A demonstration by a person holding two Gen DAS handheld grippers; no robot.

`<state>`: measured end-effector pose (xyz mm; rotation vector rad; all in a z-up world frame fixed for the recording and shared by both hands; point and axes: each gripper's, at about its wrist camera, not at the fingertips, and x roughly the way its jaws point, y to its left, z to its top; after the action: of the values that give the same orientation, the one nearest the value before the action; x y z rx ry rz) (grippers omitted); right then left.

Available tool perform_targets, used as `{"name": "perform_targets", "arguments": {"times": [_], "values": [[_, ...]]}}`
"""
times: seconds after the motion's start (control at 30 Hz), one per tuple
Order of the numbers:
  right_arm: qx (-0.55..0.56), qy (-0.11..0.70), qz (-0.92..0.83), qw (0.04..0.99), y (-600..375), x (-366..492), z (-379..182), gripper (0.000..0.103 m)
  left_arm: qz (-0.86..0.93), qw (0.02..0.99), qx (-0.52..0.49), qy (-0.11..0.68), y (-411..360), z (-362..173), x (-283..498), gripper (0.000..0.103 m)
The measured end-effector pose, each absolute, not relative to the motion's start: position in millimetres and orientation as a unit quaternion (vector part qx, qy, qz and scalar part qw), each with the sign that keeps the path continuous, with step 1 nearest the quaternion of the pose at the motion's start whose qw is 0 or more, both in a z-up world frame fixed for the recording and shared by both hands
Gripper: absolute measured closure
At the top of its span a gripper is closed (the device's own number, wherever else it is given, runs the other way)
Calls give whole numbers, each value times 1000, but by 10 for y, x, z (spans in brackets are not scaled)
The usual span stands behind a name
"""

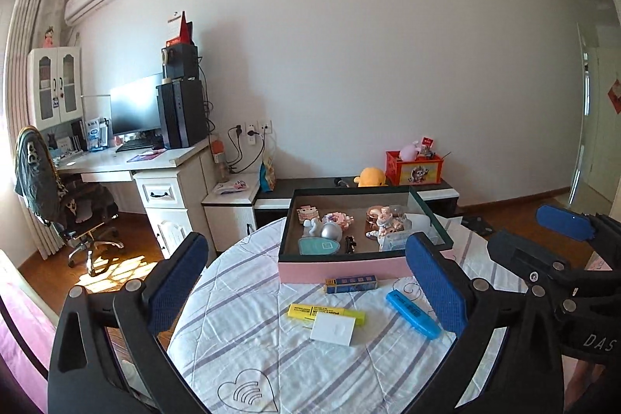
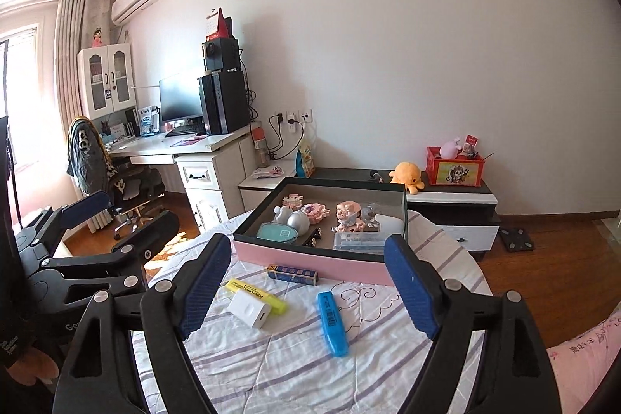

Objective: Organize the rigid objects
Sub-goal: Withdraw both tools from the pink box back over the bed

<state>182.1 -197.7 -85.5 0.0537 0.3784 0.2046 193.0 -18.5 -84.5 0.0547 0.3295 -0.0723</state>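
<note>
A pink-walled box [image 1: 341, 268] [image 2: 310, 257] stands at the far side of the round table and holds several small figurines and a teal case. In front of it, on the striped cloth, lie a small blue-and-yellow box [image 1: 351, 284] [image 2: 293, 274], a yellow highlighter [image 1: 326, 313] [image 2: 258, 293], a white block [image 1: 333, 328] [image 2: 249, 309] resting partly on that highlighter, and a blue highlighter [image 1: 413, 314] [image 2: 333, 323]. My left gripper [image 1: 308, 282] [image 2: 120, 220] hangs above the near table, open and empty. My right gripper [image 2: 310, 282] [image 1: 539, 239] is beside it, also open and empty.
The round table [image 1: 240, 336] has a white striped cloth. Behind it stand a low cabinet [image 2: 454, 200] with an orange plush and a red crate, a desk [image 1: 155, 161] with a monitor, and an office chair [image 1: 77, 204]. Pink bedding [image 2: 582, 355] lies at the lower right.
</note>
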Motion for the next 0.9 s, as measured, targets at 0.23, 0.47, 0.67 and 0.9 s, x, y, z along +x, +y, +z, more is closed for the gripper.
{"name": "perform_targets", "arguments": {"times": [0.23, 0.47, 0.67, 0.9], "values": [[25, 162, 87, 983, -1939, 1228, -794, 19, -34, 989, 18, 143, -160, -761, 1390, 0], [27, 145, 65, 987, -1964, 883, -754, 9, -40, 991, 16, 126, -113, -720, 1078, 0], [21, 131, 62, 989, -1960, 746, -699, 0, -38, 992, 11, 119, -90, -677, 983, 0], [19, 124, 62, 990, -1925, 690, -675, 0, -32, 993, 10, 111, -74, -663, 929, 0]]}}
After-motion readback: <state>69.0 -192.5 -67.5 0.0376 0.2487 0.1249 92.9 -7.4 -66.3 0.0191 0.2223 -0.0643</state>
